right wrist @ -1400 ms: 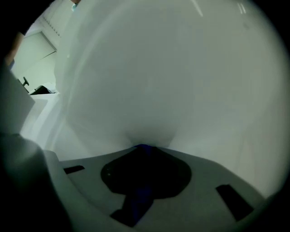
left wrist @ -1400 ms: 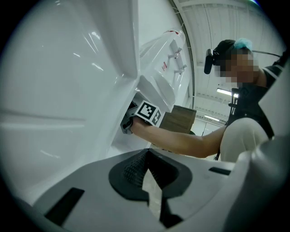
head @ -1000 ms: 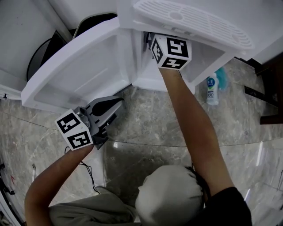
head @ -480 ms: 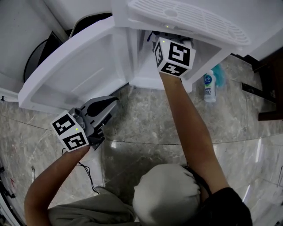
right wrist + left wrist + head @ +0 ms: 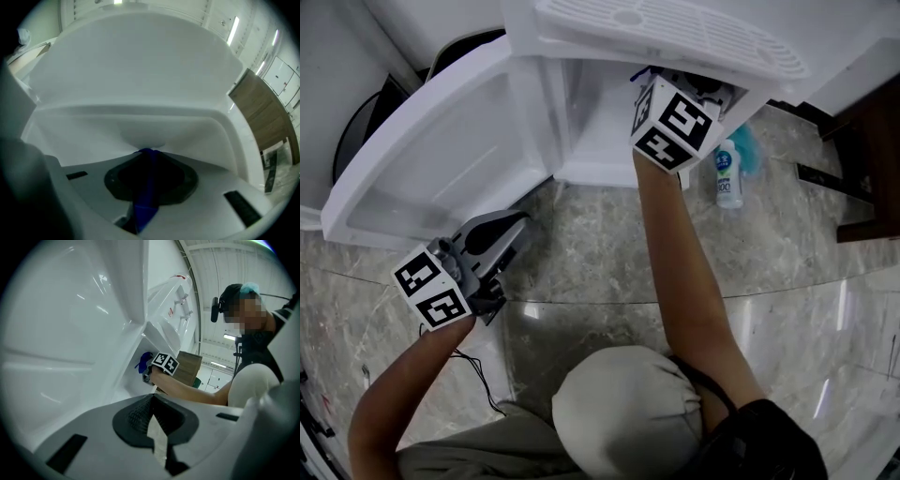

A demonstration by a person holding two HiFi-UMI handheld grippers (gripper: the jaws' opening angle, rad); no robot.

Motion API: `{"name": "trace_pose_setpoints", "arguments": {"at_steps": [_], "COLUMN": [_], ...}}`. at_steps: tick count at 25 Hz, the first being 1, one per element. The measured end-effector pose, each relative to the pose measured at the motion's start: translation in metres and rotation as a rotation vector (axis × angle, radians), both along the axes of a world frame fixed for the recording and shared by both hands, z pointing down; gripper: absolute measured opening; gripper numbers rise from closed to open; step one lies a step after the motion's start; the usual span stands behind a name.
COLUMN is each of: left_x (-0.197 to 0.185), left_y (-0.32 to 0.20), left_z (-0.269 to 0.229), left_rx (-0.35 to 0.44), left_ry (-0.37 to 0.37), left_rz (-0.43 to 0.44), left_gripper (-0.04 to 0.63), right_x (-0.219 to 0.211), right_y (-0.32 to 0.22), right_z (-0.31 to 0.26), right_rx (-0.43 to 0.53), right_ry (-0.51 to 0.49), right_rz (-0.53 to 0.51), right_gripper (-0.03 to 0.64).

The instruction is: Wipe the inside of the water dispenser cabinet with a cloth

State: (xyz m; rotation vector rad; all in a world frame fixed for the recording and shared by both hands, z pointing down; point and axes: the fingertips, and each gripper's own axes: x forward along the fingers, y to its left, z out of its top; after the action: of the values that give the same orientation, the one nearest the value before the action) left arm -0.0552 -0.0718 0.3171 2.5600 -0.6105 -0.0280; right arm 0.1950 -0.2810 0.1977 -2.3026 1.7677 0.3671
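The white water dispenser cabinet [image 5: 591, 141] stands open, its door [image 5: 441, 159] swung out to the left. My right gripper [image 5: 654, 82] reaches into the cabinet's right side under the drip tray [image 5: 675, 37], shut on a blue cloth [image 5: 638, 75]. In the right gripper view the cloth [image 5: 147, 187] is pinched between the jaws, with its tip against the white inner wall [image 5: 140, 93]. My left gripper [image 5: 517, 228] hangs below the door's lower edge over the floor, shut on nothing. The left gripper view shows the blue cloth [image 5: 142, 361] inside the cabinet.
A small white bottle [image 5: 727, 175] and a teal object [image 5: 750, 150] lie on the marble floor right of the cabinet. Dark wooden furniture [image 5: 862, 141] is at the far right. A black round object [image 5: 356, 131] sits behind the door. A thin cable [image 5: 478, 375] runs by my left arm.
My right gripper has slid to the right inside the cabinet with the cloth. The left gripper has stayed below the door, still shut.
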Motion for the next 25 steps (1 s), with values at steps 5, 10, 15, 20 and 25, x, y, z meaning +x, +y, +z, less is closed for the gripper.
{"name": "trace_pose_setpoints", "arguments": {"at_steps": [5, 10, 15, 20, 25], "left_x": [-0.009, -0.018, -0.020, -0.022, -0.017], "left_y": [-0.002, -0.002, -0.001, 0.002, 0.003], "left_z": [0.002, 0.005, 0.004, 0.008, 0.010], "left_rx": [-0.017, -0.030, -0.028, -0.036, -0.041], "left_ry": [0.000, 0.000, 0.000, -0.004, 0.003], "left_rz": [-0.034, -0.061, -0.063, -0.059, -0.068], "left_gripper": [0.008, 0.008, 0.008, 0.008, 0.008], "right_x": [0.004, 0.004, 0.003, -0.001, -0.004], "right_y": [-0.025, -0.051, -0.054, -0.035, -0.039], "right_z": [0.001, -0.006, -0.006, -0.002, -0.005], "right_rx": [-0.075, -0.090, -0.082, -0.052, -0.043], "right_ry": [0.031, 0.049, 0.045, 0.058, 0.091], "right_rz": [0.042, 0.042, 0.027, 0.013, 0.003], "right_gripper": [0.046, 0.046, 0.046, 0.046, 0.046]}}
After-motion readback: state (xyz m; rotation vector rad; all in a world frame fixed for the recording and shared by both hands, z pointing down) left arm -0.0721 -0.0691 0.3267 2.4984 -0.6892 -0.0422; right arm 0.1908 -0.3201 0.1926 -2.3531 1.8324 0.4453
